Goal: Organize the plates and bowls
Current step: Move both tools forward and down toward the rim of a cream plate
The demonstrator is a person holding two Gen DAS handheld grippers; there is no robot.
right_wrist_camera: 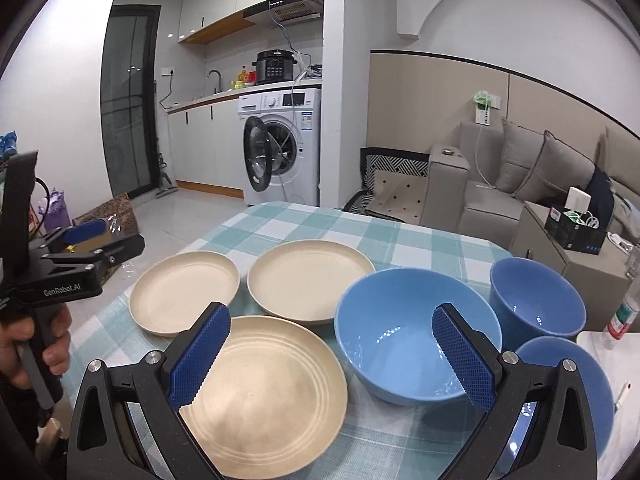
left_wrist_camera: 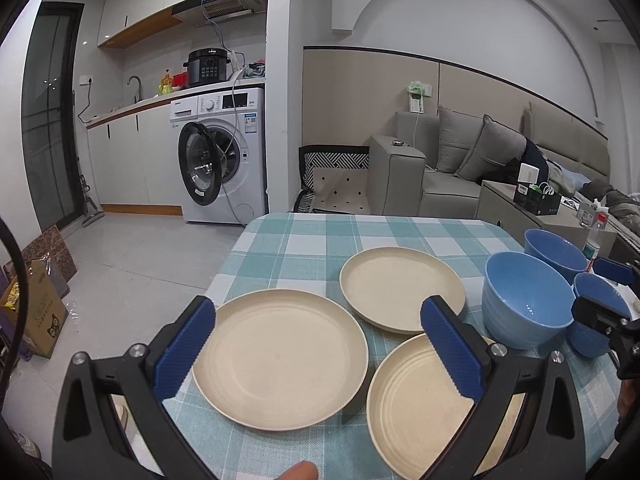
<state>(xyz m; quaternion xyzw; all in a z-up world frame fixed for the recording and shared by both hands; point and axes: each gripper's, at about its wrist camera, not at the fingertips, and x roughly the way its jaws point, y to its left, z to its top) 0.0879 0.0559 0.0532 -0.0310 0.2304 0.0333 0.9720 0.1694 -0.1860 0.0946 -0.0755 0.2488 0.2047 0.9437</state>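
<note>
Three cream plates lie on the teal checked tablecloth (left_wrist_camera: 288, 240): a smooth left plate (left_wrist_camera: 280, 356) (right_wrist_camera: 184, 292), a far plate (left_wrist_camera: 402, 288) (right_wrist_camera: 310, 276) and a ringed near plate (left_wrist_camera: 424, 408) (right_wrist_camera: 264, 392). To their right stand three blue bowls: a large bowl (right_wrist_camera: 416, 332) (left_wrist_camera: 528, 300), a far bowl (right_wrist_camera: 536, 300) (left_wrist_camera: 556, 254) and a near bowl (right_wrist_camera: 576, 392) (left_wrist_camera: 600, 312). My left gripper (left_wrist_camera: 318, 304) (right_wrist_camera: 104, 240) hovers open above the left and ringed plates, holding nothing. My right gripper (right_wrist_camera: 331, 312) (left_wrist_camera: 604, 292) is open and empty above the ringed plate and large bowl.
A plastic bottle (right_wrist_camera: 624, 316) stands at the table's right edge. Beyond the table are a washing machine (left_wrist_camera: 224, 160) with its door open, a grey sofa (left_wrist_camera: 440, 160) and a low table (right_wrist_camera: 568, 248) with boxes. A cardboard box (left_wrist_camera: 36, 312) sits on the floor at left. A hand (right_wrist_camera: 52, 344) grips the left gripper's handle.
</note>
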